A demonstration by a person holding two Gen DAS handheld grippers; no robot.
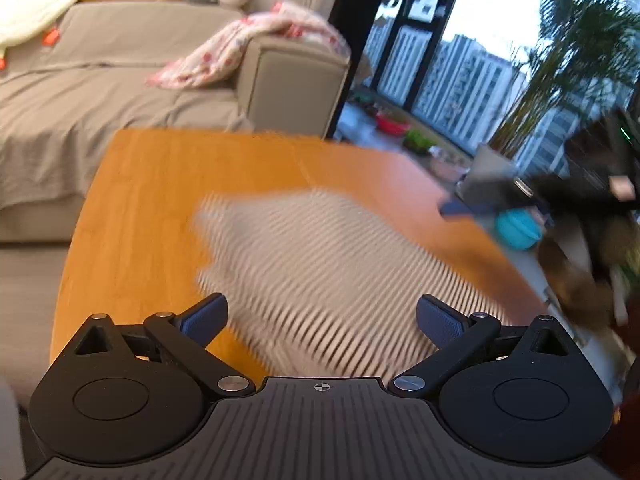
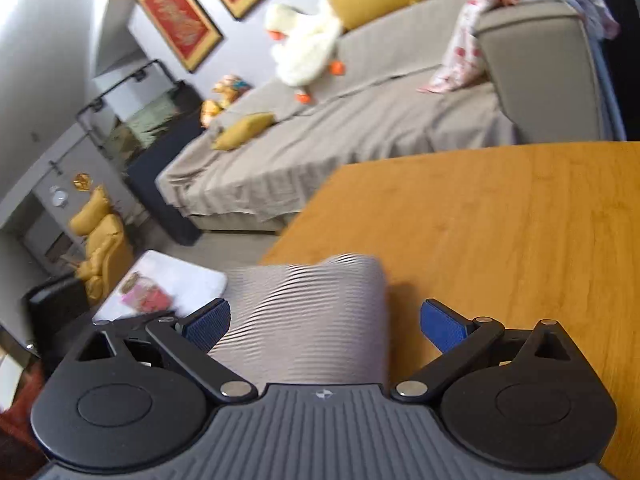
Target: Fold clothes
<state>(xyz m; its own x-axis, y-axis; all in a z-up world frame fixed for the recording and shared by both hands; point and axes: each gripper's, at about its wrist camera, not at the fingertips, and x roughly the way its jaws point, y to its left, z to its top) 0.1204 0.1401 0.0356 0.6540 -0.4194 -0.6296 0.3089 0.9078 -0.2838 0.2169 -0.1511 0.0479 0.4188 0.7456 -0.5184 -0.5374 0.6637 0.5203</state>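
Both my left gripper (image 1: 322,318) and right gripper (image 2: 325,324) stand wide and empty over the striped shirt (image 1: 320,276) on the table (image 1: 152,184); an off-edge grab could undo its fold.

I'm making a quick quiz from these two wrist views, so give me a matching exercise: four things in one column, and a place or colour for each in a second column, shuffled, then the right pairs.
Things:
1. striped garment
2. white plush duck
3. floral blanket
4. red framed pictures

Places or colours:
A. hanging on the wall
B. draped over the sofa arm
C. lying on the orange wooden table
D. resting on the sofa seat, with orange feet

Pairs: 1-C, 2-D, 3-B, 4-A
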